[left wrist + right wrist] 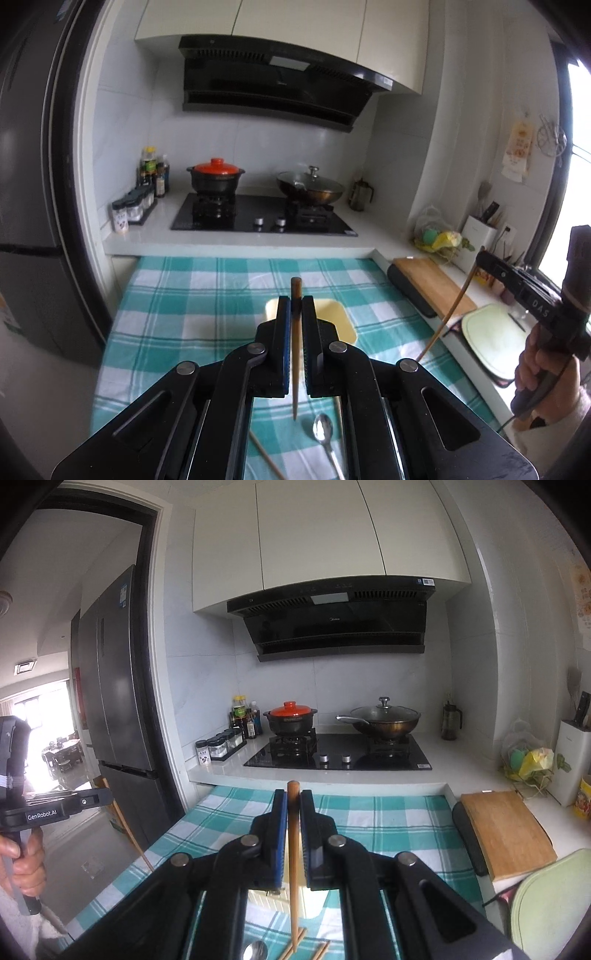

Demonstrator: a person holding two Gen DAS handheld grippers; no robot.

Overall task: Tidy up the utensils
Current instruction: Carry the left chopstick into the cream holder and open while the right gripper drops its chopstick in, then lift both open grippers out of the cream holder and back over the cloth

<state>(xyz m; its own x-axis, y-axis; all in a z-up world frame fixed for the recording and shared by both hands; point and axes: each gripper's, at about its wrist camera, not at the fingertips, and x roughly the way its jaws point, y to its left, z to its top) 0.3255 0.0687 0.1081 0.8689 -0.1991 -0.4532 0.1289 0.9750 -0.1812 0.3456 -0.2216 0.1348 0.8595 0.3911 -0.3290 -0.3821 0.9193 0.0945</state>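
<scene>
My left gripper (295,308) is shut on a brown wooden chopstick (295,362) that stands nearly upright between its pads, above the teal checked cloth (192,295). Beyond its tips lies a pale yellow tray (338,317). A metal spoon (323,430) and a loose chopstick (264,456) lie on the cloth below. My right gripper (293,801) is shut on a second chopstick (293,867), its tip hanging over several loose chopsticks (301,939) and the spoon (255,950). Each gripper shows in the other's view, the right gripper (484,260) and the left gripper (105,799), raised with its chopstick slanting down.
Behind the cloth is a white counter with a black hob (258,218), an orange-lidded clay pot (216,177) and a lidded wok (310,188). Spice jars (133,210) stand left. A wooden cutting board (432,284) and green board (495,339) lie right. A dark fridge (118,672) stands left.
</scene>
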